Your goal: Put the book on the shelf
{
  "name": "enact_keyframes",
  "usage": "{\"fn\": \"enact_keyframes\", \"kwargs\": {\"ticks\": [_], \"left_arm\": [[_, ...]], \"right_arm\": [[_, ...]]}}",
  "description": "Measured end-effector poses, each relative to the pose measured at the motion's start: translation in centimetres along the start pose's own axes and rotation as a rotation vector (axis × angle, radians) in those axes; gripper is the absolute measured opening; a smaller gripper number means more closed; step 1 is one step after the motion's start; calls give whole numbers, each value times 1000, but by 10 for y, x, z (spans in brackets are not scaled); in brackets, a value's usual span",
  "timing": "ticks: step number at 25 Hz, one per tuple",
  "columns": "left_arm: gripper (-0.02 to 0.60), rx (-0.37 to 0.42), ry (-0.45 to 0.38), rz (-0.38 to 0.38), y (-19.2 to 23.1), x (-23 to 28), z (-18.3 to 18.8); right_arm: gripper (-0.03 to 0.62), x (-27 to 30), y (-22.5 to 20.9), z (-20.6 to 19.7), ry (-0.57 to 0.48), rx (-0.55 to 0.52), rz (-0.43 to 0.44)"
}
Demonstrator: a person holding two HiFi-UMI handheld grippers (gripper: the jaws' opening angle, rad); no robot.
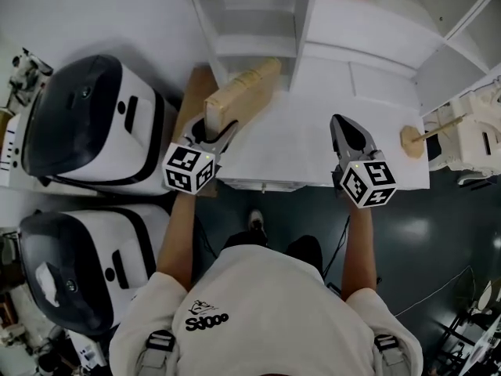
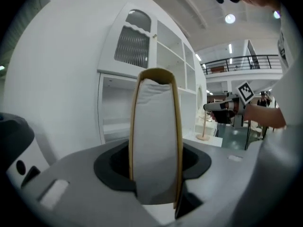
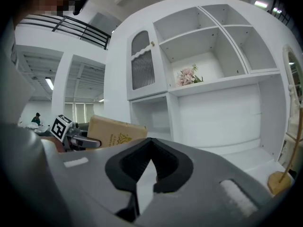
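Left claw (image 2: 156,176) clamped on book (image 2: 156,131) (fore-edge only; right gripper view shows its cover), right claw (image 3: 150,148) closed, empty.

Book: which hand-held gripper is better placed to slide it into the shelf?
Left. The left hand-held gripper clamps the book, whose far end points at the open shelf compartment. The right hand-held gripper is shut, empty and off to the side.

The shelf (image 1: 254,44) is seen steeply from above in the head view. It is faced closely, almost level, by both gripper views; the book (image 1: 241,94) is shared by all three.
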State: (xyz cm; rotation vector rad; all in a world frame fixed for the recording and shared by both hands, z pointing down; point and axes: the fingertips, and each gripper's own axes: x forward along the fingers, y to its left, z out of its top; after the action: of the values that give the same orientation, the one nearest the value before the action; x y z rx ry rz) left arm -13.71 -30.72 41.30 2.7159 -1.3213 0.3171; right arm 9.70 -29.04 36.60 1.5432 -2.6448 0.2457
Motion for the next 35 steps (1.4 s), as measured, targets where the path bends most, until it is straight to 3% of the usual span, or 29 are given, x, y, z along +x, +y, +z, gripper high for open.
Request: {"fn": "enact_keyframes", "kwargs": {"ticks": [3,8,12,17,22,27,30,33,35], "left_arm": [[236,145,58,63,8,18,-10],[235,493,194,111,8,64,-30],[235,636,302,86,20,104,-53],[236,875,407,101,36,157,-82],[236,946,508,105,53,202,-117],[239,1029,513,110,57,229,-125],[258,1030,553,47,55,247,-137],[327,1023,654,-46,54,263,-159],[341,1008,664,-56,56,275,-162]], "right_arm": [[2,14,-5,-13,33,6,16],[2,33,-21,-35,87,27,52],[2,44,-31,-59,143,19,91],[2,54,-49,-80,181,17,102],[2,58,-53,-104,214,47,105],[2,58,-58,-125,246,67,107],[2,58,-58,-135,254,83,118],[2,60,-56,-141,260,120,142],[2,61,-58,-145,265,143,144]]}}
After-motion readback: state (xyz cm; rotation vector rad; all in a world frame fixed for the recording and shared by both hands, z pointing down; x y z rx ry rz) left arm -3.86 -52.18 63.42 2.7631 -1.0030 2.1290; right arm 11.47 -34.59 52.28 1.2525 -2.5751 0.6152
